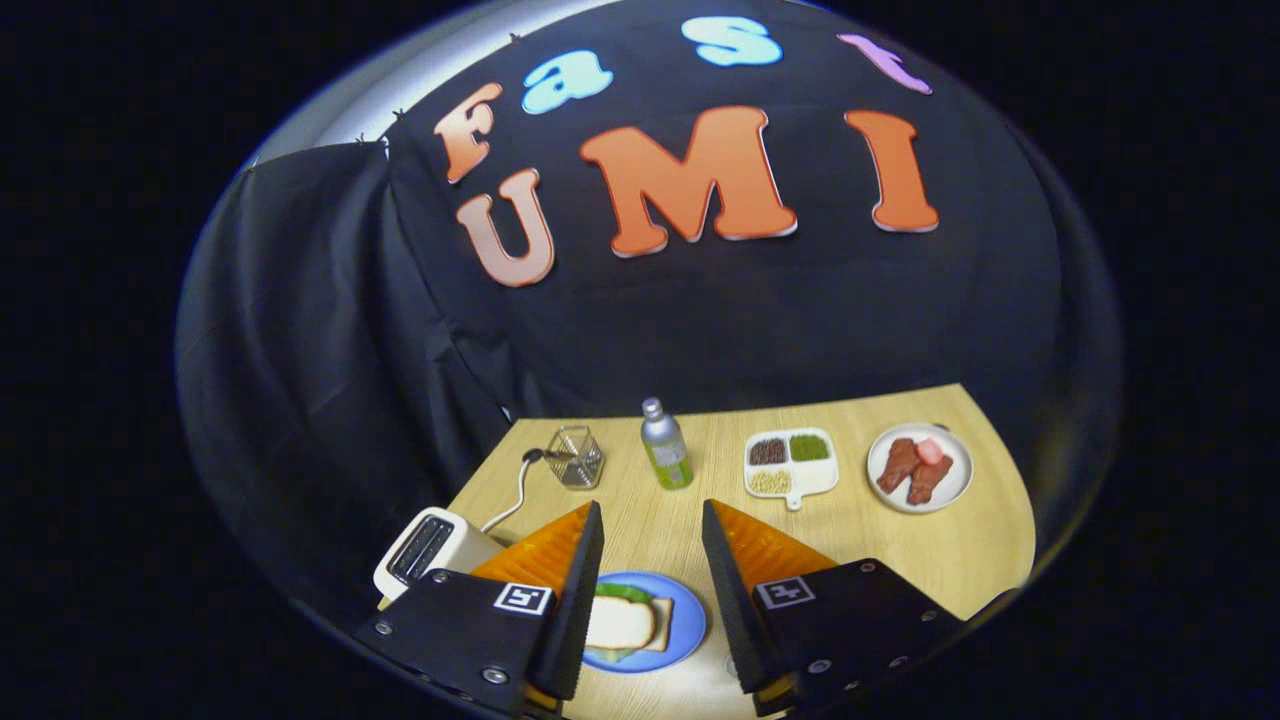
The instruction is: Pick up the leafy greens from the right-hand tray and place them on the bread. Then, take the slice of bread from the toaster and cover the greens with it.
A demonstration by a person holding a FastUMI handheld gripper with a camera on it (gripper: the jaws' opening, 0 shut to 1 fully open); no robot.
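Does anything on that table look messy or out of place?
Nothing stands out. The sandwich sits neatly on the blue plate between the open gripper fingers, greens peeking out; the bottle stands upright.

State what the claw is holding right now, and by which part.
Nothing is held. The claw is open, its fingers apart above the blue plate, where the sandwich lies between them untouched.

1. The tool (652,560) stands with fingers apart; the left finger (580,600) hides the near-left edge of the plate (690,620) and part of the bread (622,622).
2. The greens (622,592) show just as a rim under the bread.
3. The toaster (430,550) slot's contents are too dark to tell.
4. The tray (790,462) fillings are too small to identify.
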